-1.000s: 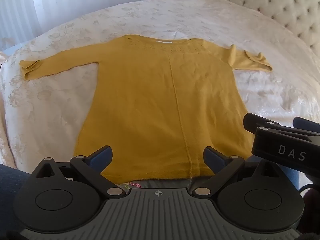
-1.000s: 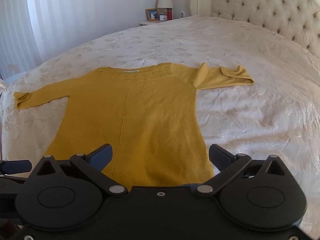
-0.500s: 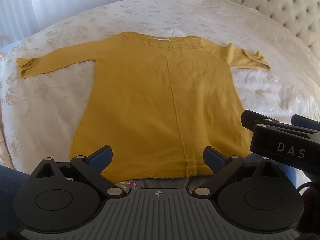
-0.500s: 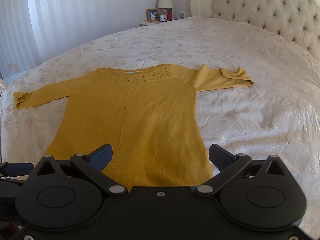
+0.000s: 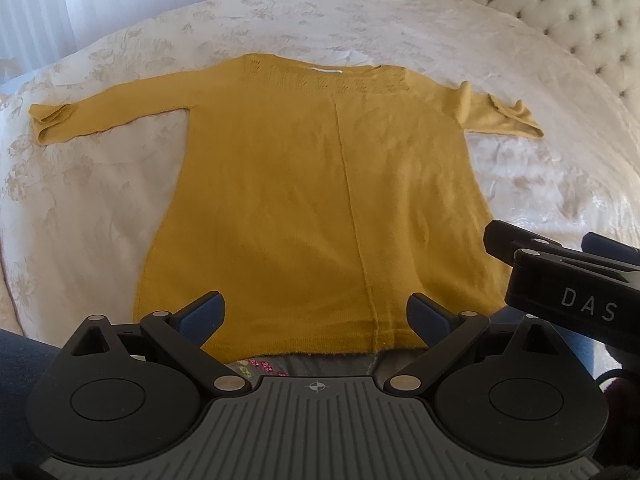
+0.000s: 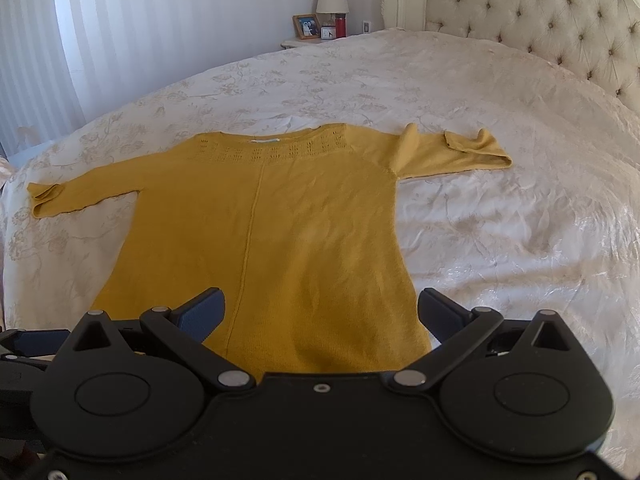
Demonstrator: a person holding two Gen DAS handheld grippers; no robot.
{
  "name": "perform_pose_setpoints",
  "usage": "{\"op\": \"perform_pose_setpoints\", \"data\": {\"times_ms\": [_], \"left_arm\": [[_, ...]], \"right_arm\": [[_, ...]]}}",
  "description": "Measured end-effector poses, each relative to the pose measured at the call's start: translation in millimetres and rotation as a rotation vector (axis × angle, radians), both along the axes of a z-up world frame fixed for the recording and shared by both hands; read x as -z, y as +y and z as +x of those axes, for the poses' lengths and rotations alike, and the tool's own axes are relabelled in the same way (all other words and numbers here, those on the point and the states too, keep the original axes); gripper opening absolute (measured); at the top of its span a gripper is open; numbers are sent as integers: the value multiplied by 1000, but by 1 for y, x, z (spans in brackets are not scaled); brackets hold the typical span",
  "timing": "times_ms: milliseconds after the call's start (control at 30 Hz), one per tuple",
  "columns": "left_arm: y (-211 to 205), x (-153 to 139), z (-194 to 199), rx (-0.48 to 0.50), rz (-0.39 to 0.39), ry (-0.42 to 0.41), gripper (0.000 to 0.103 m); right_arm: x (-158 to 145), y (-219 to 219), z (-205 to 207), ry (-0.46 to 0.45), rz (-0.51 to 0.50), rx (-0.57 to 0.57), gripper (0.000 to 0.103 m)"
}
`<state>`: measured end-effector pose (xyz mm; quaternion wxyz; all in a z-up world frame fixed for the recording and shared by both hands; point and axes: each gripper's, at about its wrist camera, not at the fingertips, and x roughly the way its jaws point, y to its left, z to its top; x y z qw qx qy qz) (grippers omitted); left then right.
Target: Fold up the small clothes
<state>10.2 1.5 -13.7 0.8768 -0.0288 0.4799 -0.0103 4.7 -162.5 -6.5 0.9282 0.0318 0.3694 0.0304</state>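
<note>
On the cream floral bedspread (image 6: 500, 220) a mustard knit sweater (image 5: 320, 200) lies flat, sleeves out, hem nearest the tools. Both the left gripper (image 5: 316, 314) and the right gripper (image 6: 320, 312) hover by the hem, jaws wide apart and empty. Folding seems not yet begun; the next move likely calls for pinching a sleeve or hem corner.

The sweater's (image 6: 280, 248) hem at the near edge of the bed (image 6: 500, 220) was hidden behind the right gripper (image 6: 320, 312) (body and all); the photo frame (image 6: 306, 27) was too small to make out.
</note>
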Motion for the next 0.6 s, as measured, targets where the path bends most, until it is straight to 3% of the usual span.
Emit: {"op": "perform_pose_setpoints", "data": {"times_ms": [600], "left_arm": [[4, 4, 3, -3, -1, 12, 99]], "right_arm": [[4, -1, 1, 8, 15, -4, 102]]}}
